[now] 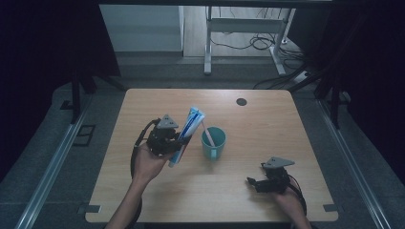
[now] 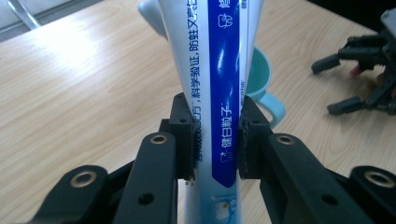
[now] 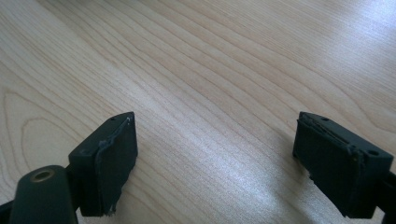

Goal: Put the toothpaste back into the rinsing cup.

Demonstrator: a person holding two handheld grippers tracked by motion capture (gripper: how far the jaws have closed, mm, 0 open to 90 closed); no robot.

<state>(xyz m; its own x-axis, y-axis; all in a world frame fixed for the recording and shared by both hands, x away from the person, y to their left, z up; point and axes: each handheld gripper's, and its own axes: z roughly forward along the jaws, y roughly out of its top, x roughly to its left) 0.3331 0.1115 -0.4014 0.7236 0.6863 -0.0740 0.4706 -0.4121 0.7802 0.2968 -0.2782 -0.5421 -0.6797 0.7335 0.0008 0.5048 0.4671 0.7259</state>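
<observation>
- The left gripper (image 1: 177, 143) holds a toothpaste tube (image 1: 187, 133) tight between its two black jaws.
- In the left gripper view, the pads squeeze the blue and white toothpaste tube (image 2: 219, 93) from both sides.
- The tube is up off the desk (image 1: 157, 191) and leans with its top toward 1 o'clock.
- A teal cup (image 1: 213, 143) stands on the desk just beside the tube, at 3 o'clock from it.
- A pink toothbrush (image 1: 207, 135) stands inside the cup.
- The right gripper (image 1: 253, 183) is low over the desk at 5 o'clock from the cup, well apart from it.
- In the right gripper view its jaws stand wide apart, with bare wood (image 3: 210, 93) between them.
- A small dark round spot (image 1: 241, 101) sits at 1 o'clock from the cup.
</observation>
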